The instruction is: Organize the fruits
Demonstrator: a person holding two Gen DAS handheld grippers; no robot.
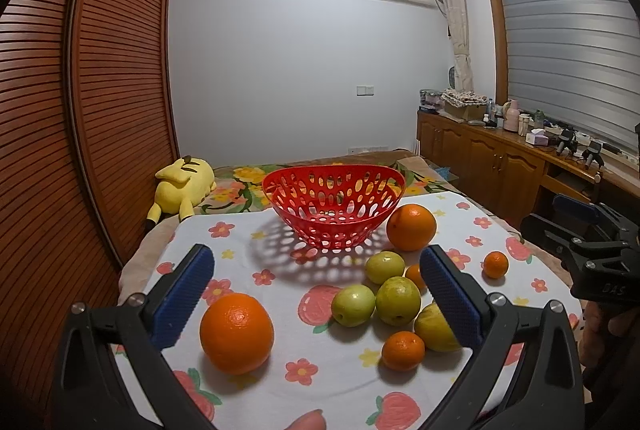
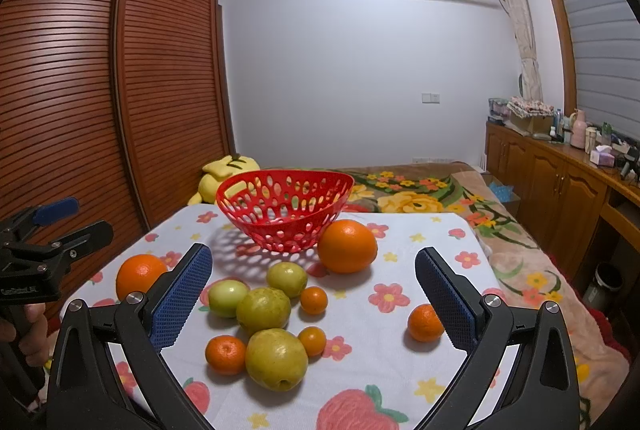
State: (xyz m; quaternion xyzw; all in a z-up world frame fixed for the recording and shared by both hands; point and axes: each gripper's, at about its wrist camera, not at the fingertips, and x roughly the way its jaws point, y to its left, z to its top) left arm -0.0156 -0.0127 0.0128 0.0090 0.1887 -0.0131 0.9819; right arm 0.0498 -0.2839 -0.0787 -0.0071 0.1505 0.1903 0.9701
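Note:
An empty red perforated basket stands at the far side of a flower-print cloth. A big orange lies near the cloth's left, another big orange beside the basket. Several green fruits and small tangerines cluster between them. My left gripper hangs open over the near fruits, holding nothing. My right gripper is open too, above the green cluster. Each gripper shows in the other's view, at its edge.
The cloth covers a bed with a floral blanket. A yellow plush toy lies behind at the left, against a slatted wooden wardrobe. Wooden cabinets with clutter line the right wall. A person's hand holds the left gripper.

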